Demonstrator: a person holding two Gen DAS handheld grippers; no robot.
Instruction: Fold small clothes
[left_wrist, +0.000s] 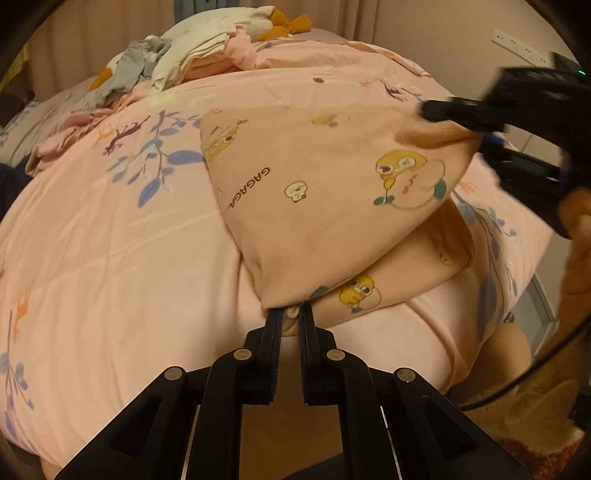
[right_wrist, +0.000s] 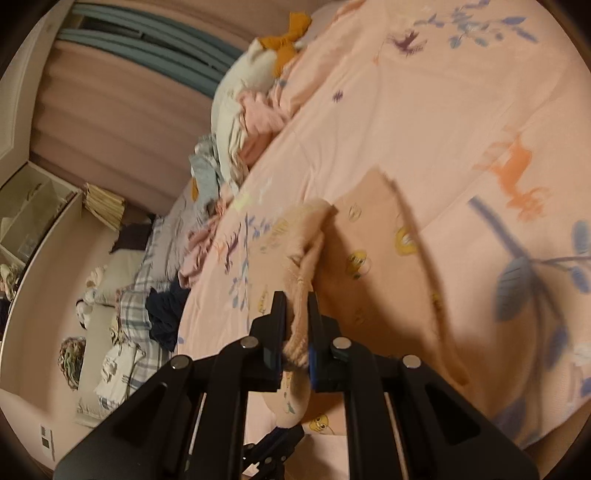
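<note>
I have the left gripper (left_wrist: 290, 312) clamped on one corner of the peach duck-print garment (left_wrist: 325, 192) and the right gripper (right_wrist: 297, 299) closed on another edge, lifting it partly off the pink bedspread (left_wrist: 110, 258), apparently to fold it.

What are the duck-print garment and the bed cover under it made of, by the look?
Duck-print garment: soft knit, probably cotton jersey; matte, drapes limply, ribbed fuzzy edge between the right hand-held gripper fingers. Bed cover: thin woven fabric, probably cotton; smooth, faint sheen, shallow creases, printed leaves. Neither fibre can be confirmed.
</note>
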